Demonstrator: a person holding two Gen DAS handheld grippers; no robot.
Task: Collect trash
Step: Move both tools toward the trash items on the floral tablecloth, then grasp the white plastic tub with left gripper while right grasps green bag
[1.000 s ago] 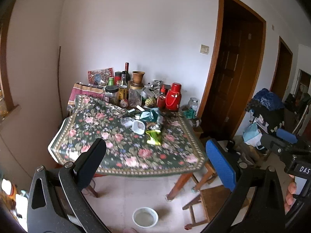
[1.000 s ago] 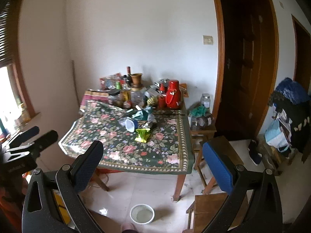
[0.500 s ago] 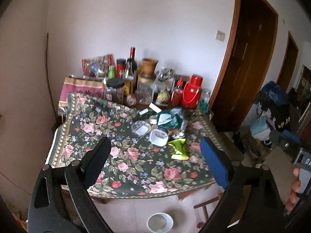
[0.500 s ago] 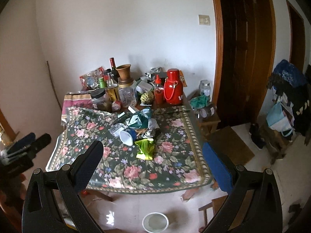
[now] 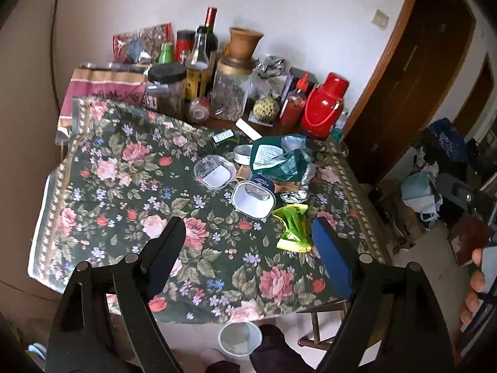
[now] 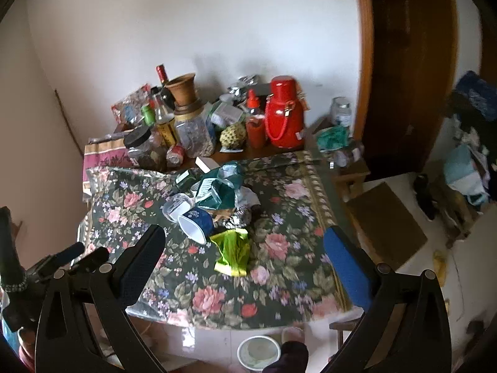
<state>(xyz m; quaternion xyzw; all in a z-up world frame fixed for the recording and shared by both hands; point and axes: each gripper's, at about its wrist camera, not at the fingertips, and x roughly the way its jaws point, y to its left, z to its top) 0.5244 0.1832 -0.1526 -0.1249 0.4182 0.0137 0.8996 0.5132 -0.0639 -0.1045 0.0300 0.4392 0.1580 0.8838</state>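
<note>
Trash lies in the middle of the floral tablecloth (image 5: 108, 192): a yellow-green wrapper (image 5: 293, 228) (image 6: 233, 253), a tipped blue-and-white cup (image 5: 253, 199) (image 6: 195, 220), a clear plastic tub (image 5: 214, 172) (image 6: 177, 206), a crumpled dark green bag (image 5: 279, 158) (image 6: 217, 191) and a foil ball (image 5: 292, 197). My left gripper (image 5: 248, 248) is open above the table's near edge, empty. My right gripper (image 6: 243, 255) is open and empty above the near edge, just short of the wrapper.
Bottles, jars, a red thermos (image 5: 324, 105) (image 6: 282, 112) and a clay pot (image 5: 242, 42) crowd the table's back. A white bucket (image 5: 239, 338) (image 6: 257, 351) stands on the floor below the near edge. A stool and wooden door are right.
Both grippers have moved forward and higher toward the table, so the trash pile now sits closer and larger in both views. Both stay open.
</note>
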